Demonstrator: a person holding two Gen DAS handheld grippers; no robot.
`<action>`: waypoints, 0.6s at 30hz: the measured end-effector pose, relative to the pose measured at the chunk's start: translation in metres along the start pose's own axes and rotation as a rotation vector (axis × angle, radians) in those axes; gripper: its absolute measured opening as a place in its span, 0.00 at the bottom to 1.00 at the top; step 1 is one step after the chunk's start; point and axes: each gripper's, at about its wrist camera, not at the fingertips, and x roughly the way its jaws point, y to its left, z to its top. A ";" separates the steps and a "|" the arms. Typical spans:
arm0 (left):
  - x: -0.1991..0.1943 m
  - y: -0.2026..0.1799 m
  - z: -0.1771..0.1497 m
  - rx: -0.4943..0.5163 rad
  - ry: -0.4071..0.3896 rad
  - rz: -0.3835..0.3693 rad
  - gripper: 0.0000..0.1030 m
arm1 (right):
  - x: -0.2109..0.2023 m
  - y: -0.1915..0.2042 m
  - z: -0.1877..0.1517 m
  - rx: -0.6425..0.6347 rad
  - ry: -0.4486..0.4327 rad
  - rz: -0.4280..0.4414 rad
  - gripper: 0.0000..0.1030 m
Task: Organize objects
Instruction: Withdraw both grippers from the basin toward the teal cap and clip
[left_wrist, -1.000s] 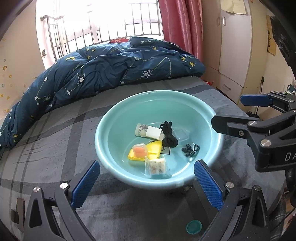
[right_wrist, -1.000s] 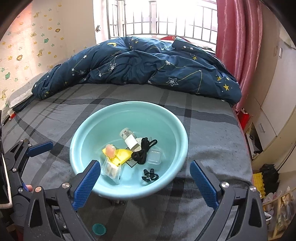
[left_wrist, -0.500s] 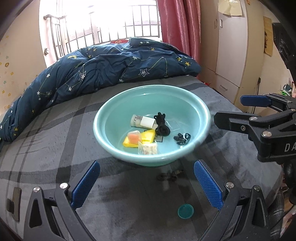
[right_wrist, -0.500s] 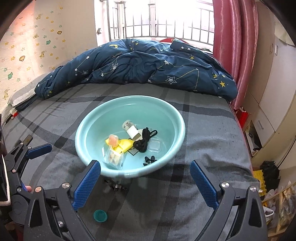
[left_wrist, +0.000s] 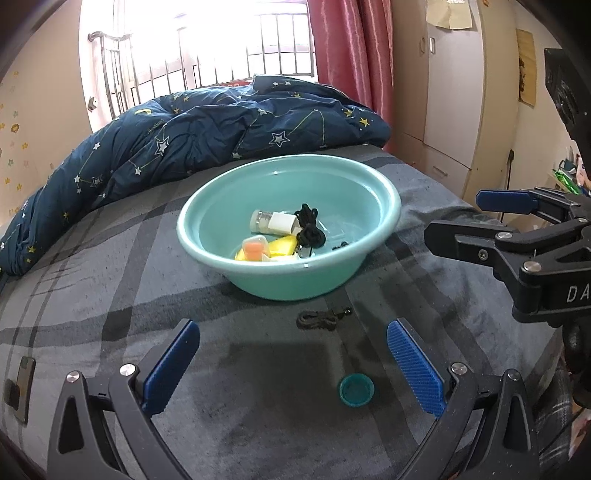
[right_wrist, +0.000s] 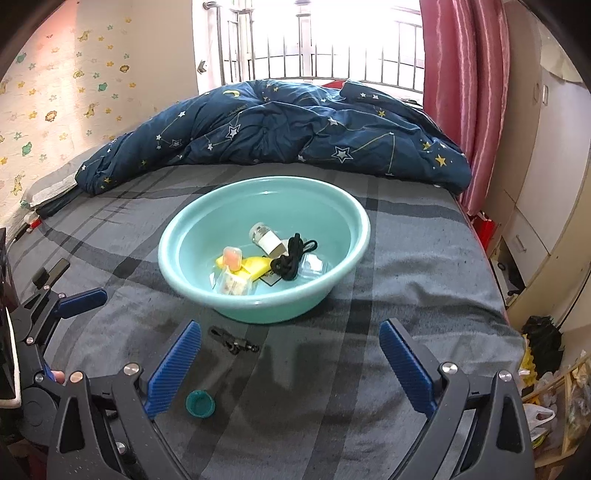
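A teal basin (left_wrist: 384, 206) (right_wrist: 354, 218) stands on the grey plaid bed and holds a small bottle (left_wrist: 273, 222) (right_wrist: 266, 236), a coiled black cord (left_wrist: 309, 229) (right_wrist: 291, 260), a yellow packet (left_wrist: 282, 246) (right_wrist: 255, 266), an orange item in a clear case (left_wrist: 255, 248) (right_wrist: 232, 255) and clear boxes. In front of the basin lie a dark strap with a clip (left_wrist: 323, 317) (right_wrist: 233, 341) and a teal cap (left_wrist: 355, 389) (right_wrist: 200, 403). My left gripper (left_wrist: 291, 363) and right gripper (right_wrist: 290, 363) are both open and empty, short of the basin.
A navy star-print duvet (left_wrist: 207, 140) (right_wrist: 288, 129) is heaped behind the basin. The right gripper (left_wrist: 524, 236) shows at the left wrist view's right edge. A dark phone (left_wrist: 18, 387) lies at the bed's left. Pink curtain, cupboards and floor clutter stand beyond the bed's right edge.
Both grippers have pulled back and lowered, so the basin looks farther away. The strap and the teal cap on the bed have come fully into view.
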 end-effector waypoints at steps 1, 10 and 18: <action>-0.001 -0.001 -0.001 0.001 -0.002 0.002 1.00 | -0.001 0.000 -0.003 0.004 -0.004 0.002 0.97; -0.004 -0.005 -0.017 -0.008 -0.028 0.008 1.00 | -0.004 0.002 -0.023 0.003 -0.033 -0.007 0.97; -0.001 -0.008 -0.030 -0.013 -0.023 0.003 1.00 | -0.003 -0.003 -0.035 0.020 -0.039 -0.021 0.97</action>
